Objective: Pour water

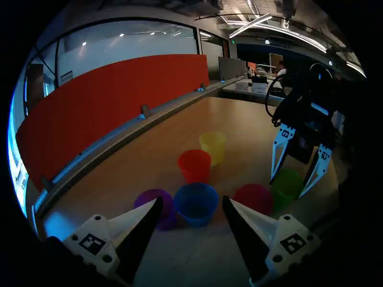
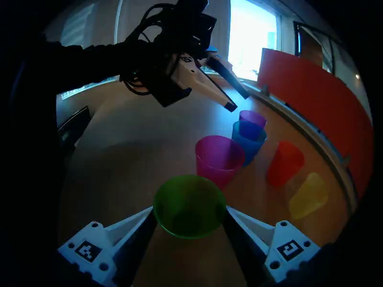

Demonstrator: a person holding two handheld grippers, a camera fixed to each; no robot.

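Note:
Six plastic cups stand on the wooden table (image 1: 239,119). In the left gripper view, my left gripper (image 1: 191,203) is open, with the blue cup (image 1: 195,203) just ahead between its fingertips. A purple cup (image 1: 158,201) and a pink cup (image 1: 253,196) flank it. Farther right, my right gripper (image 1: 288,186) straddles the green cup (image 1: 287,184). In the right gripper view, the green cup (image 2: 189,205) sits between the wide-spread fingers of the right gripper (image 2: 189,213), upright on the table. The left gripper (image 2: 239,101) hovers over the purple cup (image 2: 251,117) and the blue cup (image 2: 249,138).
An orange cup (image 1: 194,165) and a yellow cup (image 1: 213,146) stand farther back; they appear as the orange cup (image 2: 285,162) and yellow cup (image 2: 309,193) to the right. The pink cup (image 2: 219,158) is just beyond the green one. A red partition (image 1: 110,105) lines the table's far edge.

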